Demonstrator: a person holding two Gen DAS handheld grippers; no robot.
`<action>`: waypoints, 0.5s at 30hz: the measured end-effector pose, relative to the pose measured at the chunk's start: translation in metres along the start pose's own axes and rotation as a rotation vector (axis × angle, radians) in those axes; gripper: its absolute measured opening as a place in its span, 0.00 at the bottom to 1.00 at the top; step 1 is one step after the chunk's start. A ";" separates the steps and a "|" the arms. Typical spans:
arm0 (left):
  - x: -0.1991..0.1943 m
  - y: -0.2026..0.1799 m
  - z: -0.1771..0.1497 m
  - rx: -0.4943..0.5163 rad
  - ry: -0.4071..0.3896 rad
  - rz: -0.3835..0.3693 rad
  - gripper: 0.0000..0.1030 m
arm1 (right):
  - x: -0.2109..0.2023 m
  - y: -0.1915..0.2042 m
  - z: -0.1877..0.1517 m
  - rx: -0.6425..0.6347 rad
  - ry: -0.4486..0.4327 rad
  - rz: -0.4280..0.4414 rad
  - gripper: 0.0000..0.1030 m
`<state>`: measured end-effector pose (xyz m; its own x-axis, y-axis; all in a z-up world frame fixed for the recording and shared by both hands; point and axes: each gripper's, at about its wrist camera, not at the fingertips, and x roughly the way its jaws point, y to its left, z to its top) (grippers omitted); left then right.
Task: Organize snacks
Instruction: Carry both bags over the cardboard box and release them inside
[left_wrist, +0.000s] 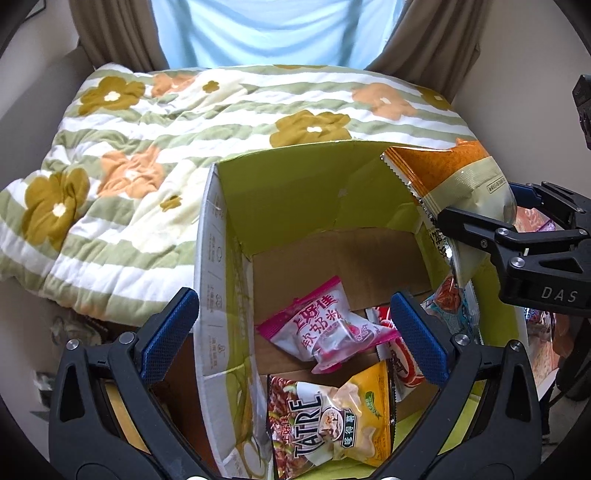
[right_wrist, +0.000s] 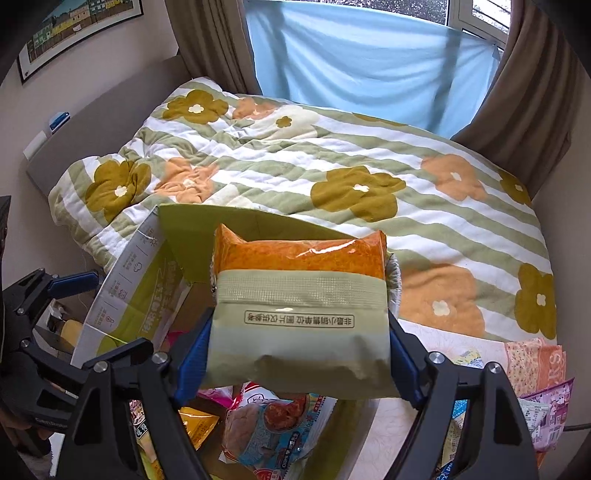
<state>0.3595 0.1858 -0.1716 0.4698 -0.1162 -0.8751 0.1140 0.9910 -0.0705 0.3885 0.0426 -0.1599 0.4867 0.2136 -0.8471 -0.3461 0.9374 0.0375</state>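
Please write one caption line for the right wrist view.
Right gripper holds an orange-and-beige snack bag above the box.

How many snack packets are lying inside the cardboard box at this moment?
4 visible inside the box: a pink packet, a yellow packet, a red-and-white packet and a blue packet by the right wall. Others may be hidden.

A pale patterned tabletop (right_wrist: 424, 354) carries an open cardboard box (left_wrist: 225, 280) toward its left side. Loose snack packets (right_wrist: 532, 373) lie at its right edge. Beyond the far edge, a bed carries a flowered quilt (right_wrist: 295, 158).
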 end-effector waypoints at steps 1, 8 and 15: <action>-0.001 0.000 -0.001 -0.001 0.000 0.003 1.00 | 0.003 0.001 0.000 -0.003 0.005 0.000 0.77; -0.011 0.004 -0.007 -0.006 -0.009 0.027 1.00 | 0.014 0.008 -0.002 -0.027 0.002 0.004 0.78; -0.017 0.009 -0.017 -0.024 -0.014 0.016 1.00 | 0.006 0.009 -0.008 -0.034 -0.063 0.028 1.00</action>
<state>0.3377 0.1975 -0.1654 0.4836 -0.1016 -0.8694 0.0856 0.9940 -0.0686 0.3821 0.0508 -0.1689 0.5255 0.2572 -0.8110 -0.3868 0.9212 0.0416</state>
